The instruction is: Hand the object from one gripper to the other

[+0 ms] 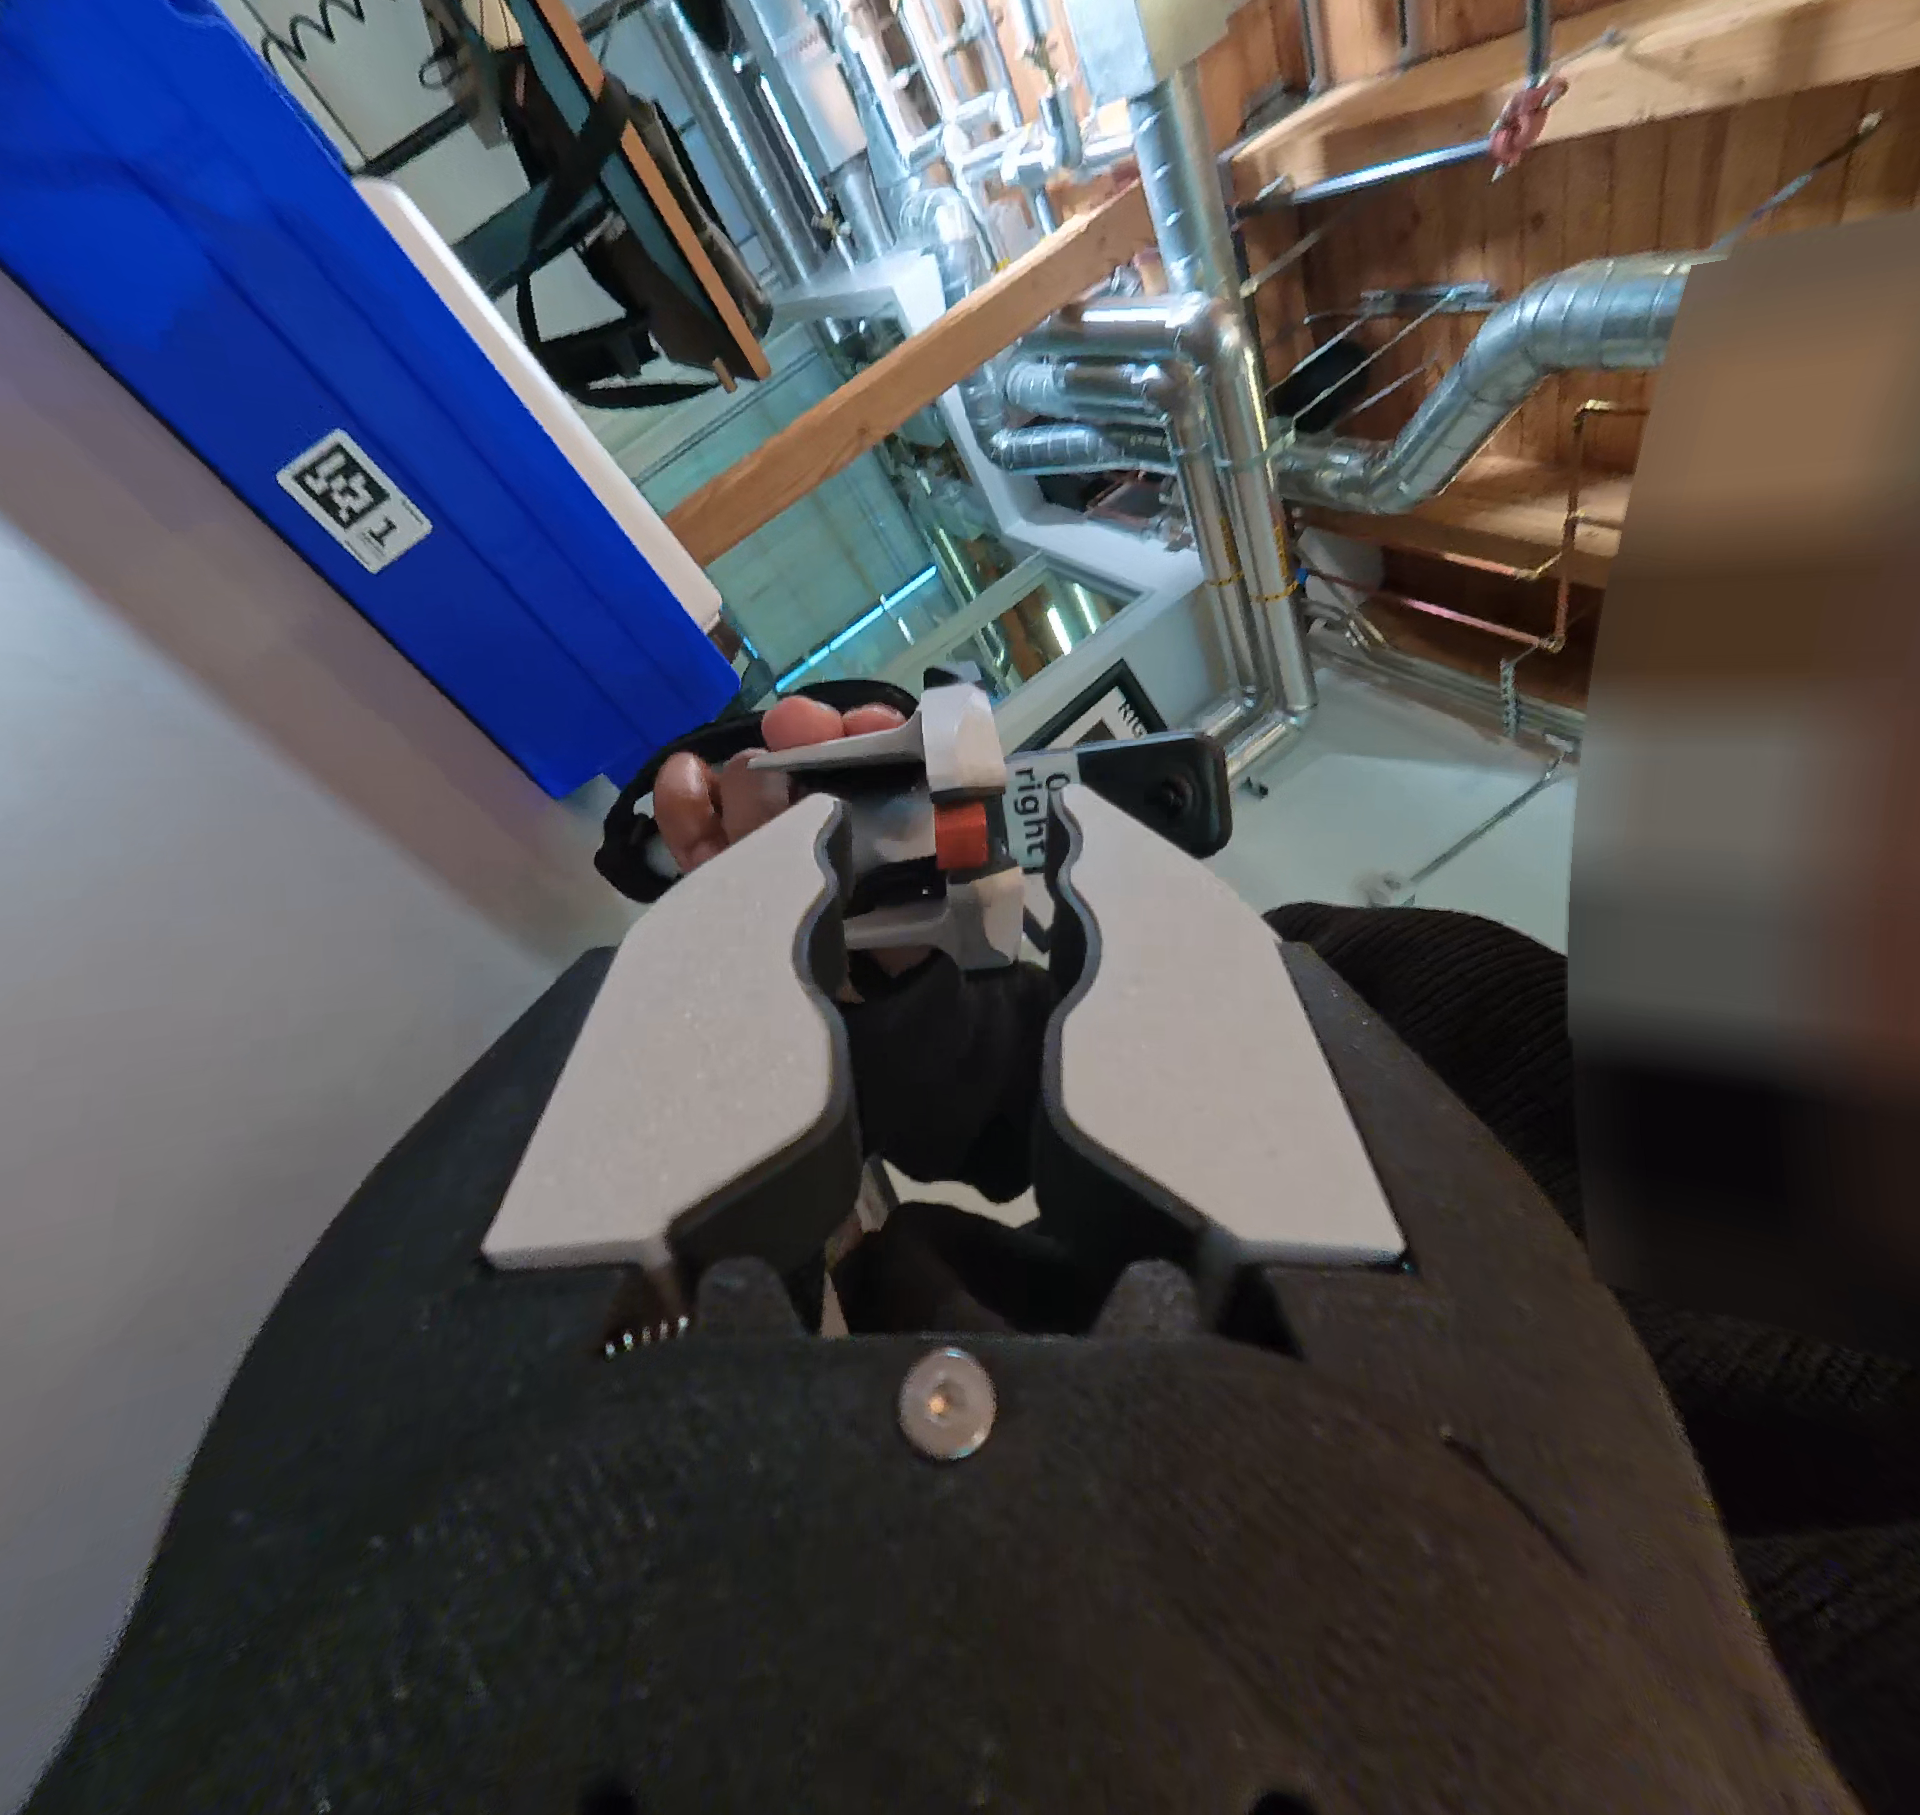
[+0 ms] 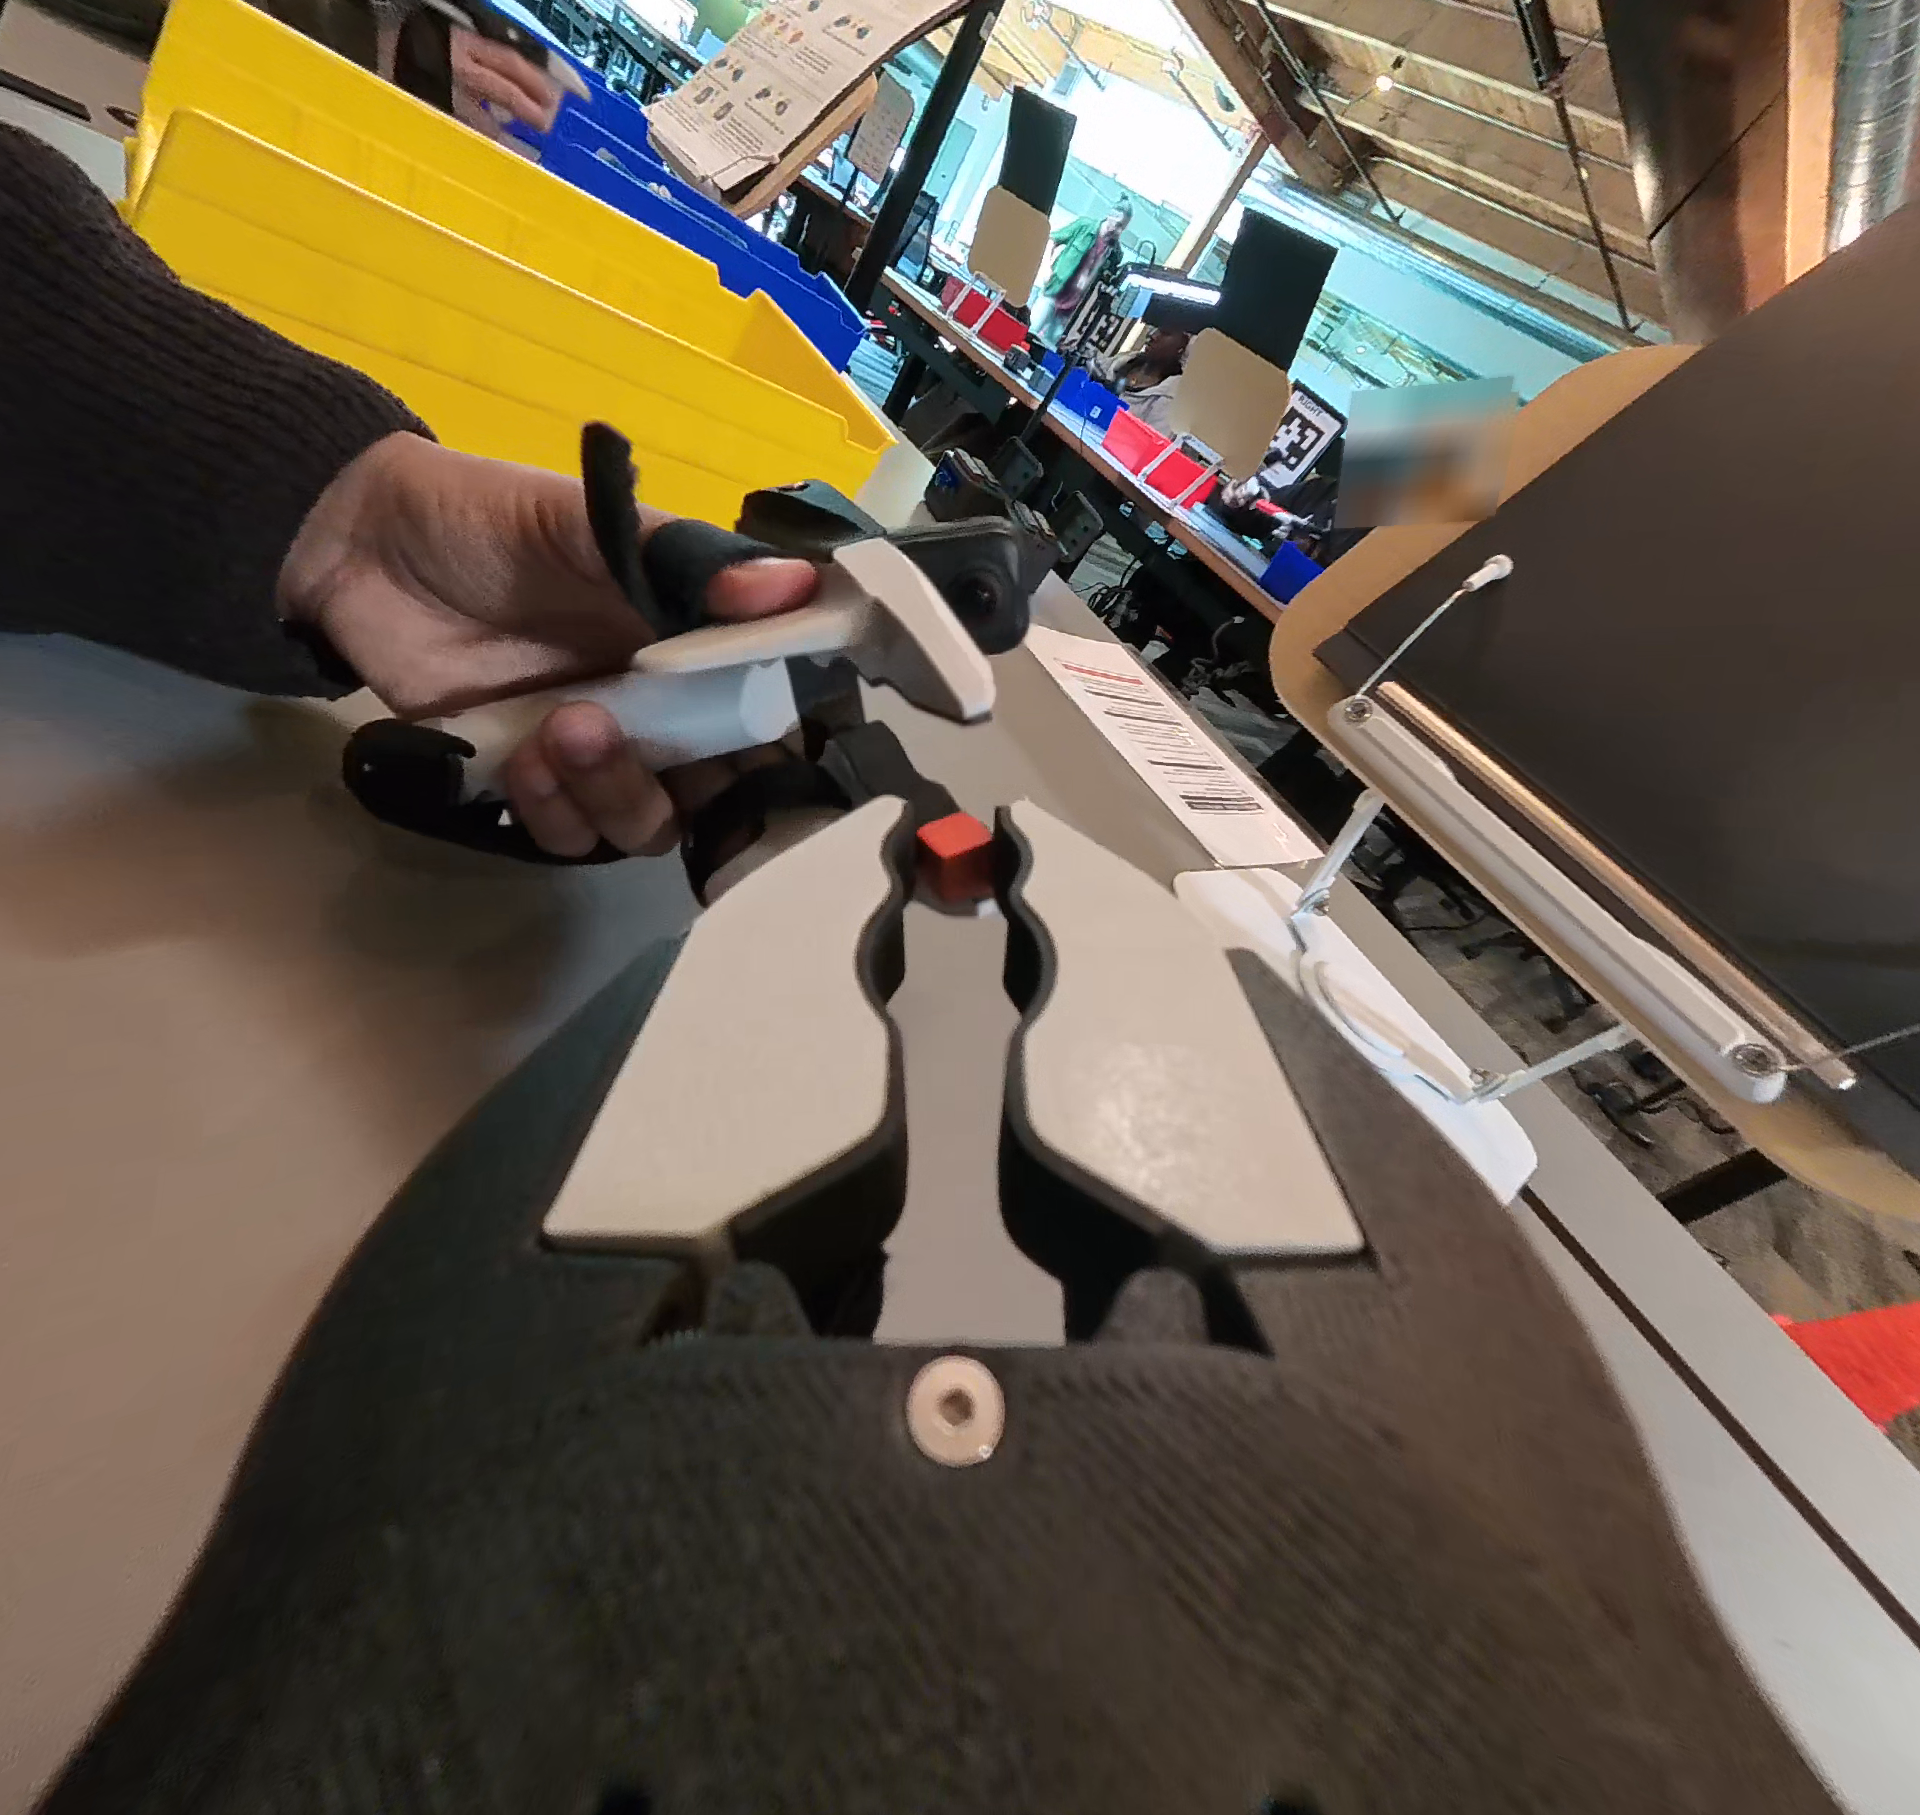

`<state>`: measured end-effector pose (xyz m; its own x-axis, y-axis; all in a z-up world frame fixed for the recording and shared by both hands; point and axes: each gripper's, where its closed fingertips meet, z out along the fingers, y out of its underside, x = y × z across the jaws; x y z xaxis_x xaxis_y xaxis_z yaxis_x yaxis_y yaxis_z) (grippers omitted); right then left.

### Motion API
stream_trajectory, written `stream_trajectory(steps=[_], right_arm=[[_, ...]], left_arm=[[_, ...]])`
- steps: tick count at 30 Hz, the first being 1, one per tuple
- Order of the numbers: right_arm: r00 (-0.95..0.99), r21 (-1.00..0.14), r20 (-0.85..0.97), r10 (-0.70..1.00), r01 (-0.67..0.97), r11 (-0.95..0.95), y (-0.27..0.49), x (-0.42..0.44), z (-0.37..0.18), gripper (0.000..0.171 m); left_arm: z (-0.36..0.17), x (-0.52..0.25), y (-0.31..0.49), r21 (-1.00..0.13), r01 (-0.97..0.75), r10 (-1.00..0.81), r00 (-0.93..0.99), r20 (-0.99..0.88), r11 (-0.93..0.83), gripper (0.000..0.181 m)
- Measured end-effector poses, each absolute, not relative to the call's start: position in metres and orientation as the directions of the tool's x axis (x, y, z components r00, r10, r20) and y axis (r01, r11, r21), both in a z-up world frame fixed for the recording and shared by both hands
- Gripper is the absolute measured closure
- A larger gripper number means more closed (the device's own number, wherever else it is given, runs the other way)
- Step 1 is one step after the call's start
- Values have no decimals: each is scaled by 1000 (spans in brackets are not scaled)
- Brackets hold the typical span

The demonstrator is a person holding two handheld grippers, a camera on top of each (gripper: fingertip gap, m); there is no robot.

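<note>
A small orange-red cube (image 2: 954, 856) with matte faces and a pale underside sits at mid-frame in the right wrist view, pinched between the tips of the right claw (image 2: 956, 866). In the left wrist view the cube (image 1: 958, 835) appears just beyond the left claw (image 1: 948, 830), whose fingers stand apart, gripping nothing.

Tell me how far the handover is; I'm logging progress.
Done: the right gripper is shut on the red cube. In hand: the left gripper is open, with its fingertips on either side of the cube. Left: close the left gripper on it, then open the right gripper.
</note>
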<state>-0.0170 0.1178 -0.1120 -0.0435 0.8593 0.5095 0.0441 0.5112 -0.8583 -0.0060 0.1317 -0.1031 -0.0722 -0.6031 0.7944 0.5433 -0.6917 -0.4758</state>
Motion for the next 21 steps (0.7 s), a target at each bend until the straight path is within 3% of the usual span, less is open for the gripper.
stream_trajectory(steps=[11,21], right_arm=[[173,-859,499,849,-34,511,144,-2,-78,157],[176,-882,452,874,-60,468,147,0,-76,157]], left_arm=[[-100,-19,139,-406,622,-584,-105,805,-670,138],[-99,-20,139,-404,631,-586,-100,804,-662,138]])
